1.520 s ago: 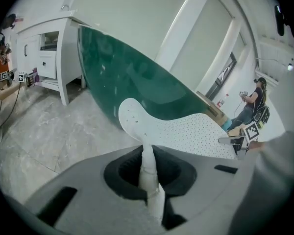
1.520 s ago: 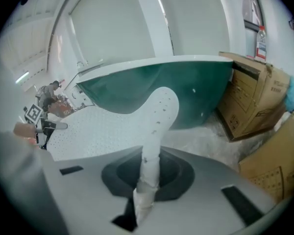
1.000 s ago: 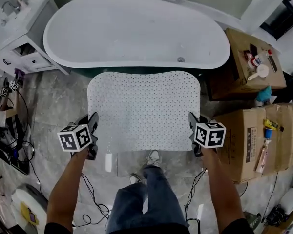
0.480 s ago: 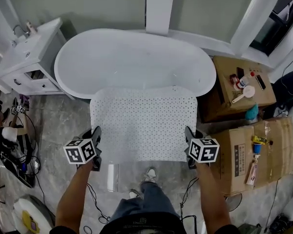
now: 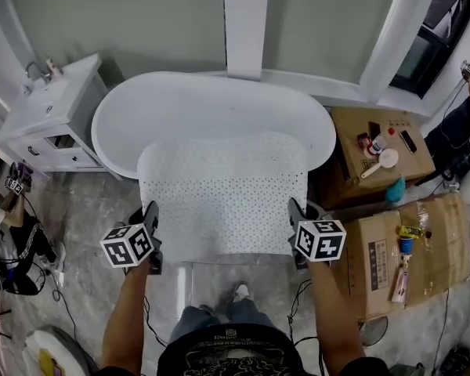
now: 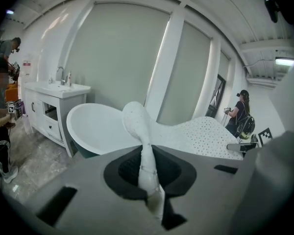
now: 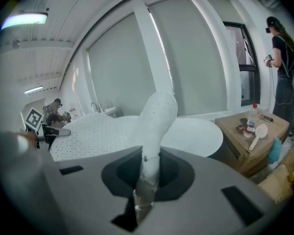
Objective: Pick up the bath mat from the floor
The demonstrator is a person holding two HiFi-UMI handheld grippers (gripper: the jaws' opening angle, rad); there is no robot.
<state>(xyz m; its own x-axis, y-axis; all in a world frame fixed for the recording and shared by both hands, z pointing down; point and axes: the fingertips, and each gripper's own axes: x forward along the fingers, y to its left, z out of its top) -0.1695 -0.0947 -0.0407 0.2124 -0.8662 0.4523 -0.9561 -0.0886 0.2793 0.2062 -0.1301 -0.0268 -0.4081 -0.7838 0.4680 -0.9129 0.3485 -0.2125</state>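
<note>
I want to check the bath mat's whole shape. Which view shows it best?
The head view: the whole bath mat shows there, spread between the left tongs and right tongs. Each gripper view shows only the corner pinched in its own tongs and a foreshortened stretch of sheet beyond.

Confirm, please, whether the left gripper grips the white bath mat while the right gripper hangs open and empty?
Not empty: the right gripper is shut on the bath mat too, as the right gripper view shows. The left gripper does grip it.
</note>
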